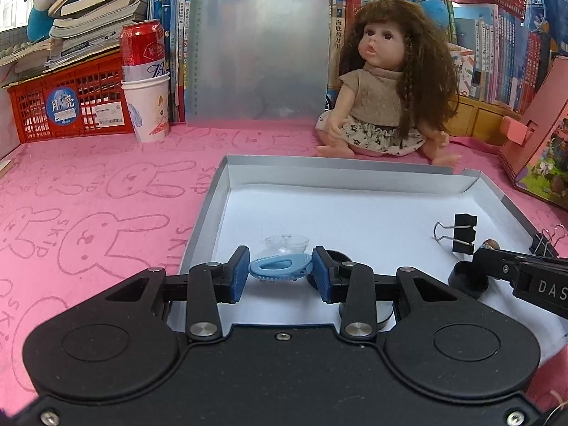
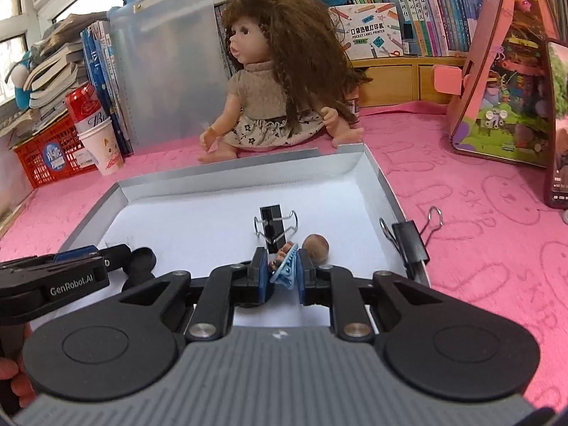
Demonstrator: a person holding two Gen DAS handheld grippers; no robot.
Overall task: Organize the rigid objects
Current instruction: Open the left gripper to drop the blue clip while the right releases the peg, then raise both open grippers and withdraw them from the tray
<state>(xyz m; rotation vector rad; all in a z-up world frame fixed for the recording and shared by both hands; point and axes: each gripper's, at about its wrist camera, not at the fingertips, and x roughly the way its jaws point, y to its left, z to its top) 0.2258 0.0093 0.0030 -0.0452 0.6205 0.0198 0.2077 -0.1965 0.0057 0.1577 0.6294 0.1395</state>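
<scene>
Left wrist view: the left tool hangs low over the shallow white cardboard tray, its two blue pads set part-way apart with a light blue plastic hair claw clip lying crosswise between them. Each end of the clip sits right at a pad; whether the pads actually press it, I cannot tell. Just ahead of the tool rests a small clear glass dish on the tray floor. Off to the tool's right, a black binder clip with wire handles stands inside the tray, and a second black binder clip is clamped on the tray's right wall. The right tool's arm enters from that side.

Over to the right wrist view: the right tool is narrowed around a second light blue toothed clip, tilted on edge between the pads, with something small and brownish tucked against it. Right beside the tool's right finger sits a round brown nut-like ball. The standing binder clip is straight ahead, the rim-mounted one to the right. Beyond the tray, a long-haired brown-haired doll sits on the pink bunny-print worktop.
</scene>
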